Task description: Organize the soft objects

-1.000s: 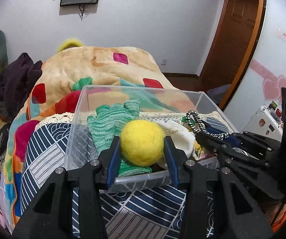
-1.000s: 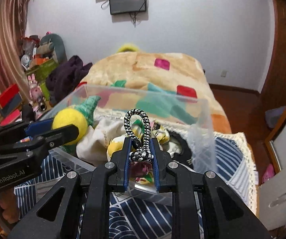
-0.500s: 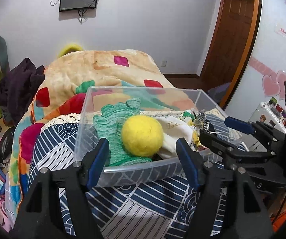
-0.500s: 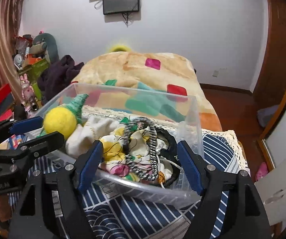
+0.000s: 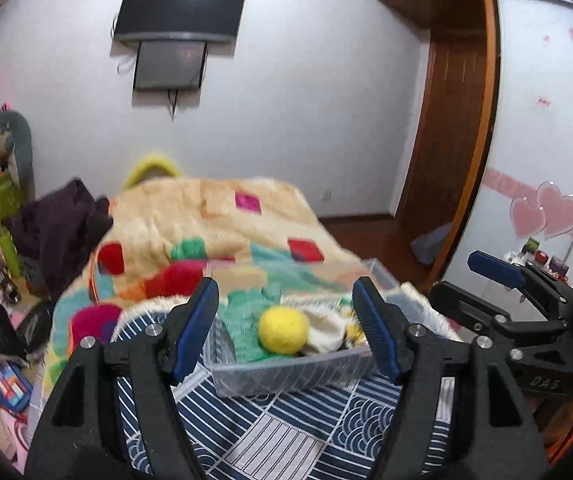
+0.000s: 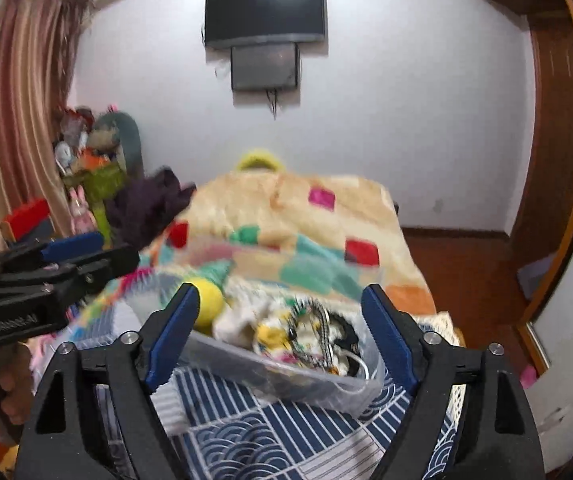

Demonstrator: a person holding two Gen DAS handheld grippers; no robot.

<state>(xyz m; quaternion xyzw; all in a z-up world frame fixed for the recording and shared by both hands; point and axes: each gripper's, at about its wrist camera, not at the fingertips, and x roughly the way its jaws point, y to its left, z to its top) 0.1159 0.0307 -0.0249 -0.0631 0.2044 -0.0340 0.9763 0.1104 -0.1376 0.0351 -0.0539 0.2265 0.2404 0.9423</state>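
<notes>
Two grippers, both mine, hang back from a clear bin (image 5: 286,376) that sits on a navy patterned cloth (image 5: 286,436) at the near end of the bed.

Left wrist view: my left gripper (image 5: 286,328) has its fingers spread wide and grasps nothing; the bin shows between them. Inside the bin, against its near wall, lies a yellow ball (image 5: 283,330), touching a green knit (image 5: 242,320) on its left and a white cloth (image 5: 326,330) on its right. My right gripper (image 5: 498,276) enters from the right edge, beside the bin's right end.

Right wrist view: the right gripper is likewise released, fingers wide apart and empty. A black-and-white cord (image 6: 318,328) rests on a floral fabric (image 6: 274,334) near the bin's right end, with the ball at the left end, partly hidden behind my left finger (image 6: 174,330). The left gripper reaches in from the left edge, clear of the bin.

Beyond the bin, a patchwork blanket (image 5: 214,220) covers the bed up to its far edge. A dark garment (image 5: 62,232) is heaped at the bed's left side. Motion blur softens the bin's contents.
</notes>
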